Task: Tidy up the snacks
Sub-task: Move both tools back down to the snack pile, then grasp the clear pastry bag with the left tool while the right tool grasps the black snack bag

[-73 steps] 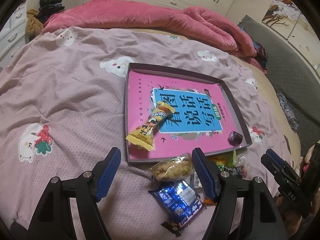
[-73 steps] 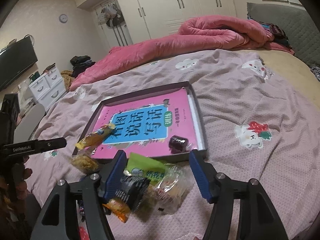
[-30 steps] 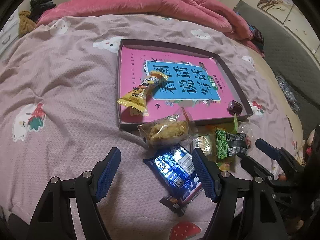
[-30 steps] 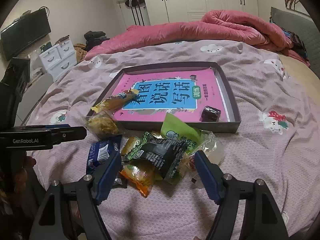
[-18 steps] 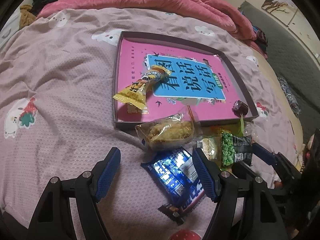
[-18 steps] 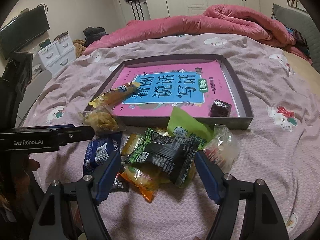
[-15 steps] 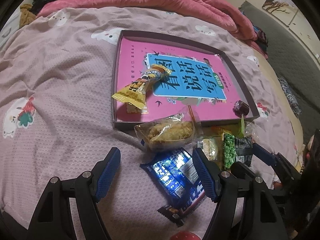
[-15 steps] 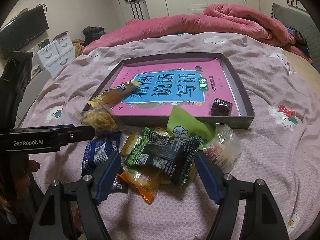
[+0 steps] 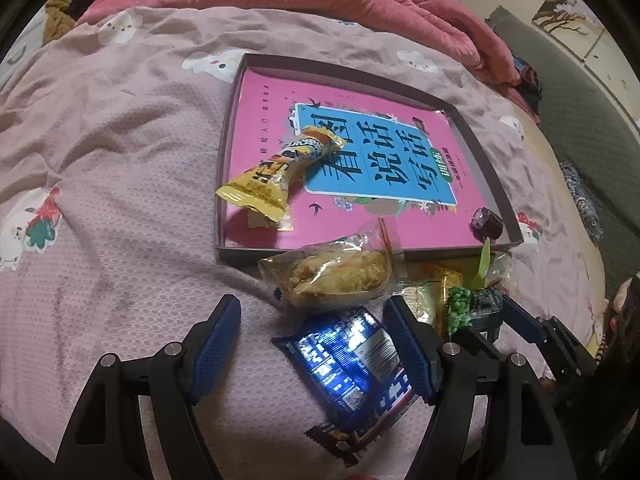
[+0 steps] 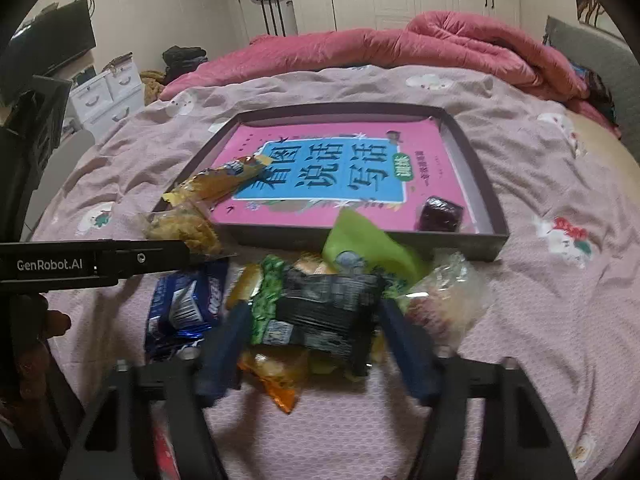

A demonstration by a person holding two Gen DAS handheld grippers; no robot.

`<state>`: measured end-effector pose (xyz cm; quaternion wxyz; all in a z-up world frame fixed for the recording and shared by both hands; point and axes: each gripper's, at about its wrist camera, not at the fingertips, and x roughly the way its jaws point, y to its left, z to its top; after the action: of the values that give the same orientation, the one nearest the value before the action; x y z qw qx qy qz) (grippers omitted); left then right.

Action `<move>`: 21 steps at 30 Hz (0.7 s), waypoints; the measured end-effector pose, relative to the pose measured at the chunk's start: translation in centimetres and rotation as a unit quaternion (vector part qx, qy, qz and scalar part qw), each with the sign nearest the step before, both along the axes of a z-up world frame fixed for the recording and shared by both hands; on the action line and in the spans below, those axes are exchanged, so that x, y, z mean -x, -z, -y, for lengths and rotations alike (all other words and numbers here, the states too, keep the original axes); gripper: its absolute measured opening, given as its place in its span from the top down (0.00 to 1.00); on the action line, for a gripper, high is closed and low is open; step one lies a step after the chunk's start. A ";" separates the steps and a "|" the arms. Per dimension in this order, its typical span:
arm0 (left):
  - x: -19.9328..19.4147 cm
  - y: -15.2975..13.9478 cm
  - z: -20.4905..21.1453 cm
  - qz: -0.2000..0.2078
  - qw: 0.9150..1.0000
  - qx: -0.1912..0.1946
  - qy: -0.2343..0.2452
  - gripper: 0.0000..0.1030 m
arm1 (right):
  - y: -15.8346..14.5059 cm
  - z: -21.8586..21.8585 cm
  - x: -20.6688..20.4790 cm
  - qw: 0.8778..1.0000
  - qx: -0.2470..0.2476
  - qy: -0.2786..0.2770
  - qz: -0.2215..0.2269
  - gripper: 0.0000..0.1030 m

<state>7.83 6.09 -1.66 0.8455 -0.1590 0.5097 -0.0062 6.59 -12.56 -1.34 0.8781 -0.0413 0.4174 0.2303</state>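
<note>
on the bed [image 10: 560, 320], near the tray's [image 10: 494, 200] front edge, the right gripper's [image 10: 308, 344] fingers are closing around the black-and-green packet [image 10: 324, 312] atop the snack pile and should pinch only it, while the left gripper [image 9: 312, 344] hangs open over the blue packet [image 9: 344, 356].

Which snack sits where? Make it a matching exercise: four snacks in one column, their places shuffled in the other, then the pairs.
1. yellow snack packet
2. dark purple candy
3. blue snack packet
4. black-and-green pea packet

A. between the closing jaws of the right gripper
B. in the tray, at its near right corner
C. on the bedspread, below the open left gripper
D. in the tray, partly on the pink book

Pairs: 1-D, 2-B, 3-C, 4-A
</note>
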 end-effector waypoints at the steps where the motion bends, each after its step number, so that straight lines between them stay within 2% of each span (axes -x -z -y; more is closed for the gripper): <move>1: -0.1 0.0 0.2 0.000 1.000 0.000 0.001 0.26 | 0.0 0.1 -0.1 1.000 -0.002 0.000 0.000 0.44; 7: -1.0 0.2 1.0 -0.004 1.000 0.000 -0.006 0.26 | -0.2 0.2 0.0 1.000 -0.006 -0.006 0.006 0.52; 12: -1.7 0.7 1.1 -0.012 0.999 0.031 -0.025 0.27 | -0.6 0.7 0.1 1.000 -0.018 -0.008 0.013 0.59; 14: -1.8 0.9 1.3 -0.013 0.999 0.033 -0.028 0.38 | -0.7 0.9 0.1 1.000 -0.019 -0.007 0.012 0.60; 15: -1.9 0.9 1.4 -0.014 0.999 0.029 -0.029 0.41 | -0.6 1.0 0.1 1.000 -0.020 -0.008 0.011 0.60; 21: -2.1 1.2 1.4 -0.014 0.999 0.040 -0.027 0.45 | -0.6 1.1 0.0 1.000 -0.025 -0.006 0.008 0.60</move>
<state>9.91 4.71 -2.83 0.8311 -0.2066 0.5163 -0.0012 6.57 -13.70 -0.78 0.8806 -0.0238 0.4046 0.2456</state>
